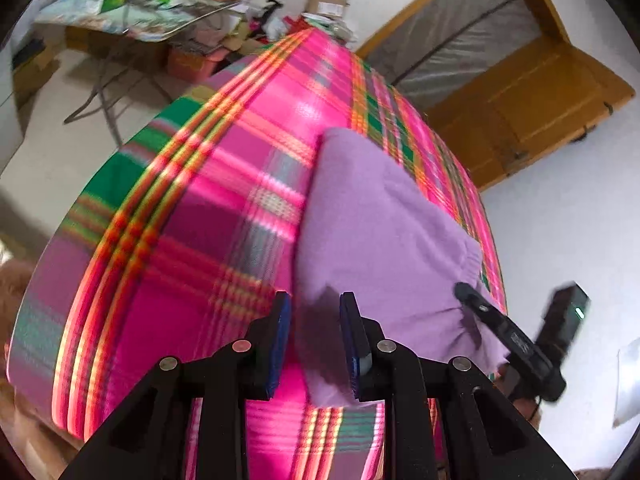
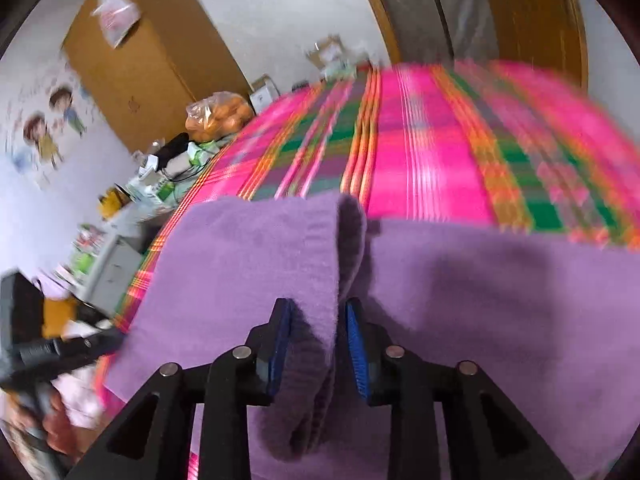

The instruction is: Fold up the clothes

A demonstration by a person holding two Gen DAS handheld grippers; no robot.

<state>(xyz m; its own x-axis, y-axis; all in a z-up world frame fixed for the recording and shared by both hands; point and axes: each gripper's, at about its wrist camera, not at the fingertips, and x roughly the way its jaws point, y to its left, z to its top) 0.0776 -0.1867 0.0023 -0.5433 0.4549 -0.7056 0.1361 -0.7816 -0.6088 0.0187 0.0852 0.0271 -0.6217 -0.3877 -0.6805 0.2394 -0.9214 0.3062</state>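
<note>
The purple garment [image 2: 480, 300] lies lengthwise on the bed [image 1: 224, 168], its ribbed edge between the right gripper's [image 2: 318, 344] slack jaws, its near corner between the left gripper's [image 1: 316, 340] parted jaws.

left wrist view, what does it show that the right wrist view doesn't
Only the left wrist view shows the folding table's crossed metal legs, and the right gripper reaching in at the purple fleece garment's gathered cuff.

Only the right wrist view shows the cartoon children wall stickers, the tall brown cardboard box, and a thick rolled fold of the garment between the right gripper's blue pads.

Both show the purple fleece garment, the pink and green plaid mat under it, and the bag of oranges.
</note>
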